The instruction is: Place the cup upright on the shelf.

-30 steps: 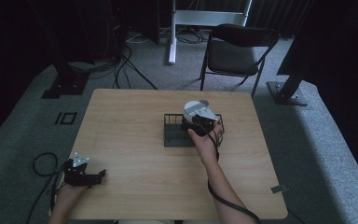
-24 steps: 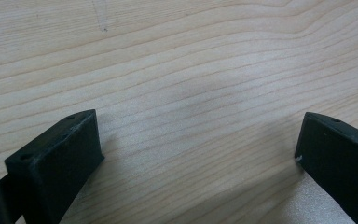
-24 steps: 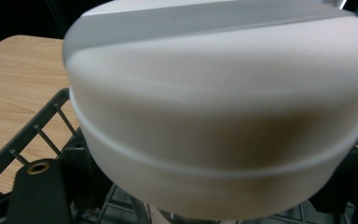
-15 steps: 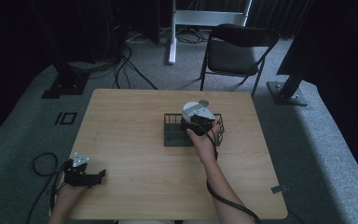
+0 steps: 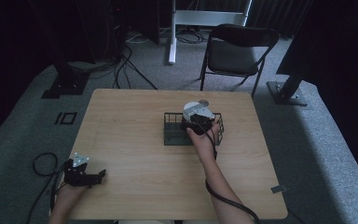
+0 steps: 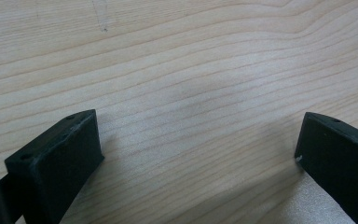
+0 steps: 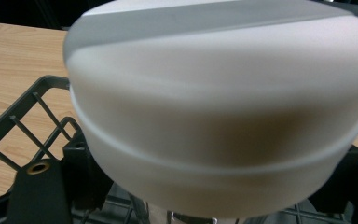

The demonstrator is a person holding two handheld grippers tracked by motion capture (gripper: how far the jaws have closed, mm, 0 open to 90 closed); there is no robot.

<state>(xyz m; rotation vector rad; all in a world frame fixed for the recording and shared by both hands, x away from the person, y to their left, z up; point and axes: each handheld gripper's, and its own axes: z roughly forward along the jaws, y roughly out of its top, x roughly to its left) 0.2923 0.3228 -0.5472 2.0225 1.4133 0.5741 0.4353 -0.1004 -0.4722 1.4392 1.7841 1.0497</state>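
The table (image 5: 135, 140) is a pale wood top on grey carpet, with a black folding chair (image 5: 235, 51) standing off its 12 o'clock edge, toward 1 o'clock. A black wire basket (image 5: 172, 135) sits on the table a little to the 2 o'clock side of centre; in the right gripper view its grid wall (image 7: 25, 116) runs along the lower left. The right gripper (image 5: 196, 119) is over the basket, held from the 6 o'clock side by the right hand (image 5: 200, 137), whose forearm comes up from the table's 6 o'clock edge with a cable trailing beside it. A white bowl (image 7: 219, 107) fills the space just ahead of that gripper's camera, blurred and very close, above the basket; in the high view its pale rim (image 5: 192, 105) peeks out at the gripper's 11 o'clock. Whether the jaws are clamped on the bowl cannot be told, since the bowl hides them. The left gripper (image 5: 81, 171) rests at the table's 8 o'clock corner in the left hand (image 5: 67, 191). Its jaws stand wide apart with bare wood between them, holding nothing.
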